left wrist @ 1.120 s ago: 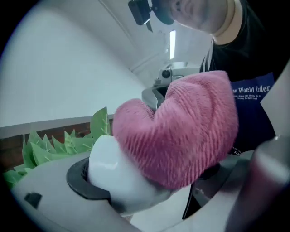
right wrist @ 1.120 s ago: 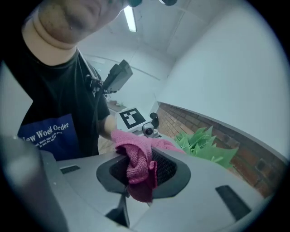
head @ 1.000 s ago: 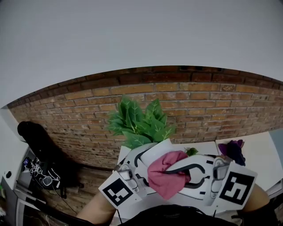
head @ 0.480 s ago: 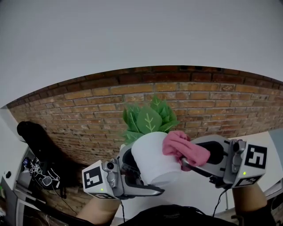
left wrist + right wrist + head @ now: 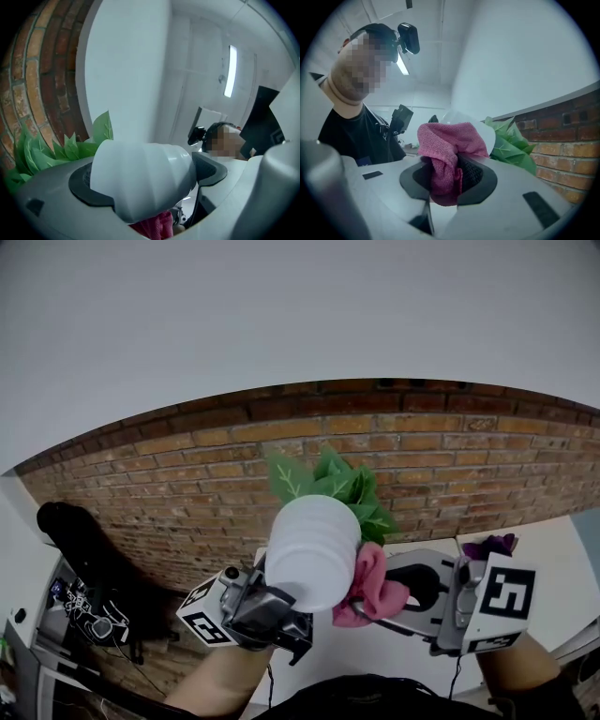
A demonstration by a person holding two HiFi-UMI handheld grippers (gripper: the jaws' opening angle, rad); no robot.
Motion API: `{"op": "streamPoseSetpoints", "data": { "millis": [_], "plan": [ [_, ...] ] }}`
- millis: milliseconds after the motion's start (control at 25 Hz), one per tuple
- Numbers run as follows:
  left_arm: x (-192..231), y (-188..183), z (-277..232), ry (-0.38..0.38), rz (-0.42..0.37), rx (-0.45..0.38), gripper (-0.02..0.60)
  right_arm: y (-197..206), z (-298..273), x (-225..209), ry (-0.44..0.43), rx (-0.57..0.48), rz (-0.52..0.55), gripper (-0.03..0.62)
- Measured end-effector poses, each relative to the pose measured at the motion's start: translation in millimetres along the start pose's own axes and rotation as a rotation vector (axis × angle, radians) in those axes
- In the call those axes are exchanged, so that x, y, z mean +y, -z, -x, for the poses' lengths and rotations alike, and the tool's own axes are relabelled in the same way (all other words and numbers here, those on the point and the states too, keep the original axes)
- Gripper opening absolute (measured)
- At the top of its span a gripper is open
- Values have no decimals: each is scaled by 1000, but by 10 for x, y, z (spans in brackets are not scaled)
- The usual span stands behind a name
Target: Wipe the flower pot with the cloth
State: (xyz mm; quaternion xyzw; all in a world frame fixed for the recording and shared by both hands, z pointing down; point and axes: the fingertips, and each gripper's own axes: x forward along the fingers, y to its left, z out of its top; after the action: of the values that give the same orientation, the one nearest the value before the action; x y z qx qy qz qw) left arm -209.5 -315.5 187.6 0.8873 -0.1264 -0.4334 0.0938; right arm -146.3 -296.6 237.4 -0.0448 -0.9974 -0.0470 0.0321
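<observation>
Pink cloth (image 5: 367,585) is bunched against the lower right side of the white flower pot (image 5: 312,549), so the wiping looks to be under way and not yet finished. The left gripper (image 5: 270,602) has its jaws closed on the pot, one dark pad on either side of the ribbed wall. It holds the pot in the air and tipped over, with the base turned towards the person and the green leaves (image 5: 328,486) pointing away towards the brick wall (image 5: 450,456). The right gripper (image 5: 394,589) sits just right of the pot, its jaws pinched tight on a fold of the cloth; the loose end swells out past the tips and touches the pot.

Only one patch of the pot is under the cloth now. The pot shows plain white all round, with no dirt or wet streak to mark which parts are done, so I cannot tell how much has been covered. As a judgement, the rest of the side, the base and the rim may need a pass, with the pot turned to bring them round.
</observation>
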Motion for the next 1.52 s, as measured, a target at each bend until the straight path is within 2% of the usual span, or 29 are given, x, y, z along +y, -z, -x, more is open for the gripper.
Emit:
{"op": "streamPoseSetpoints", "data": {
  "millis": [120,240,440,560,880,1080,1320,1520],
  "plan": [
    [18,78,-46,2,24,-16,537,181,-110,156,-51,73,29,83],
    [-24,193,-112,16,2,33,537,349,-290,281,-83,144,71,83],
    [-43,224,-115,24,19,51,534,369,-363,297,-89,129,36,83],
    [-78,199,-92,48,34,34,534,342,-338,261,-72,103,14,83],
    [-239,211,-79,112,-19,61,532,326,-71,16,25,73,-45,83],
    [-314,196,-76,149,-18,68,532,270,99,-119,84,56,-66,83],
    [-226,312,-44,84,-104,151,532,47,373,-254,175,-1,-44,83],
    [-37,465,-6,-11,-116,227,532,-325,438,-219,252,-57,75,83]
  ]
}}
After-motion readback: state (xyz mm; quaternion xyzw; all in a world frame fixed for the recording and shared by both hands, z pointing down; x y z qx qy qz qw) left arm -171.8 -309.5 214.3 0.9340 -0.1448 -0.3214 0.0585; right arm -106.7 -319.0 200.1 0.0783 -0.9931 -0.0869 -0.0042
